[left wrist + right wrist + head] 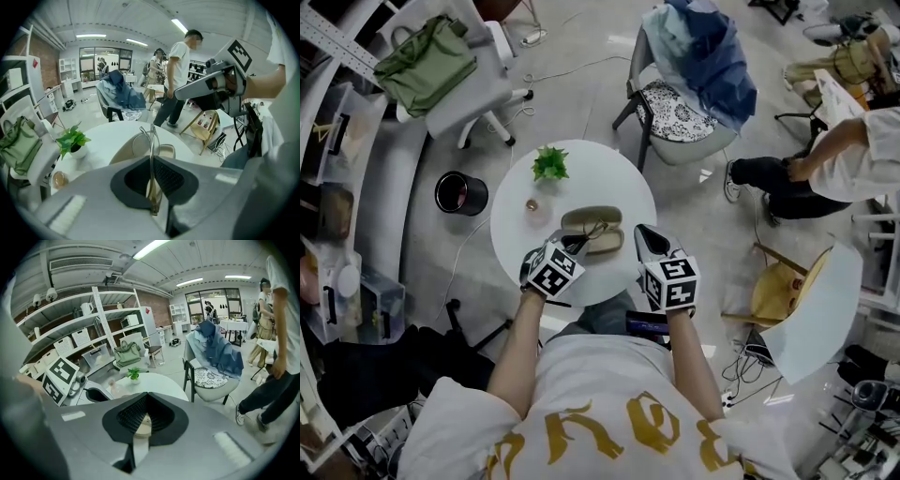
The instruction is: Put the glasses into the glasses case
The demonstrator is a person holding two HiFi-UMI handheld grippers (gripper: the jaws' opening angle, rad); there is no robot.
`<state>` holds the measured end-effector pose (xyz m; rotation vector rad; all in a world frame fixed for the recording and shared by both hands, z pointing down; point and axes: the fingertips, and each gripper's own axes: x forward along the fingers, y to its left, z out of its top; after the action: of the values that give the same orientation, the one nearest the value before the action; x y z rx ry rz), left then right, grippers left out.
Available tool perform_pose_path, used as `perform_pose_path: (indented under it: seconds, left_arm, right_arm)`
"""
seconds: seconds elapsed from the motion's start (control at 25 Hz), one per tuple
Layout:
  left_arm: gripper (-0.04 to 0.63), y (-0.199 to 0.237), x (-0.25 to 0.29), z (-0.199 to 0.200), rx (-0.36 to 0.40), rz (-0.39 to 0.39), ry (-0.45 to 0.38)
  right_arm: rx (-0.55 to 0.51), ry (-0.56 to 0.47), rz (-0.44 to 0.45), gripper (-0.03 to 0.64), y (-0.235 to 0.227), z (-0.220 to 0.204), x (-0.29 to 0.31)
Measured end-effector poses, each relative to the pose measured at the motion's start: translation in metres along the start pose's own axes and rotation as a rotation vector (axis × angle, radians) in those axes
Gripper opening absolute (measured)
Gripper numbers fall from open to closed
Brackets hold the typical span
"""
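Left gripper (151,161) clamped on the glasses (151,138) by a thin bit of frame, right at the open glasses case (121,152)
Right gripper (146,394) is closed on nothing, just beside the case. With a grip that skinny, the frame could twist or slip onto the table (516,234), and nothing's steadying the case.

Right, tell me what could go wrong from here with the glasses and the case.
1. The left gripper pinches the glasses edge-on by a thin part of the frame; they may twist or slip on the way down.
2. The glasses case lies open and loose on the round table, and the right gripper, shut, is beside it without holding it; the case may slide when the glasses press in.
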<state>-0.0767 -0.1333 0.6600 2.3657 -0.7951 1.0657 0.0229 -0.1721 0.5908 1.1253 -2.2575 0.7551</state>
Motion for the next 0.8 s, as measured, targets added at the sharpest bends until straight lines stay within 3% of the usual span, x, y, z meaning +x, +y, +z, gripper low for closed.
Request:
perform_pose_path:
  seconds: [0.48, 0.8]
  left_arm:
    - [0.015, 0.01, 0.044, -0.015, 0.062, -0.053, 0.151]
    - [0.015, 0.009, 0.063, -0.019, 0.094, -0.081, 0.206]
  right_arm:
    - [0.006, 0.071, 0.024, 0.023, -0.02, -0.009, 0.026]
    - [0.015, 0.091, 0.021, 0.023, -0.041, -0.007, 0.034]
